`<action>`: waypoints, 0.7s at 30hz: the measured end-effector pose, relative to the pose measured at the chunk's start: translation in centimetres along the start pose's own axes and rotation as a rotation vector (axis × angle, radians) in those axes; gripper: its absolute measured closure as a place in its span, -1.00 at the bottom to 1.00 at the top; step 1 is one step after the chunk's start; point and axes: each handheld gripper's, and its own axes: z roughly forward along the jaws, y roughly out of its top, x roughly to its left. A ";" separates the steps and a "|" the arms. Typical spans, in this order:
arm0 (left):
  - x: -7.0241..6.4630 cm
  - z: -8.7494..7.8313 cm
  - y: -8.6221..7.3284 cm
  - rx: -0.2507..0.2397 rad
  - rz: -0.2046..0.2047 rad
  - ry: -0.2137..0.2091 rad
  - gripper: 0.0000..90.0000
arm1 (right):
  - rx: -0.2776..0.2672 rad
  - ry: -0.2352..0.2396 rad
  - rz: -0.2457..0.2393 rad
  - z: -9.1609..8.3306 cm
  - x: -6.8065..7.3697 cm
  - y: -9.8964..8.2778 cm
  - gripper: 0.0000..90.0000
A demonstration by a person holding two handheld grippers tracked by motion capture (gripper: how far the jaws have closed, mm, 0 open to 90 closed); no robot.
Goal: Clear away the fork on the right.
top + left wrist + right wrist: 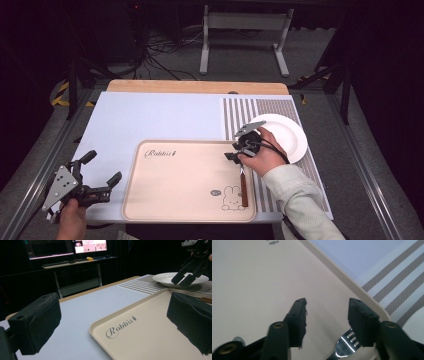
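Our right gripper (234, 154) hangs apart, empty, above the fork (344, 346) on the tray (165, 200); we lift clear straight, without nudging it. Left gripper (100, 175) waits apart.

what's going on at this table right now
A person holds a gripper in each hand. The right gripper is open just above a fork lying on the beige tray, near a white plate. The left gripper sits open beside the tray, holding nothing.
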 end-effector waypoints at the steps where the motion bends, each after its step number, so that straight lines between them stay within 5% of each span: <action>1: 0.0 0.0 0.0 0.000 0.000 0.000 -1.00 | -0.025 0.010 0.006 -0.3 0.1 0.1 -0.15; 6: 0.0 0.0 0.0 -0.001 -0.002 0.000 -1.00 | -0.093 0.014 -0.013 -1.2 0.4 0.4 -0.47; 12: 0.0 0.0 0.0 -0.001 -0.003 -0.001 -1.00 | -0.140 0.015 -0.051 -2.7 0.4 0.2 -0.52; 21: 0.0 0.0 0.0 -0.002 -0.002 0.000 -1.00 | -0.281 0.006 -0.120 -6.4 0.4 -0.9 -0.65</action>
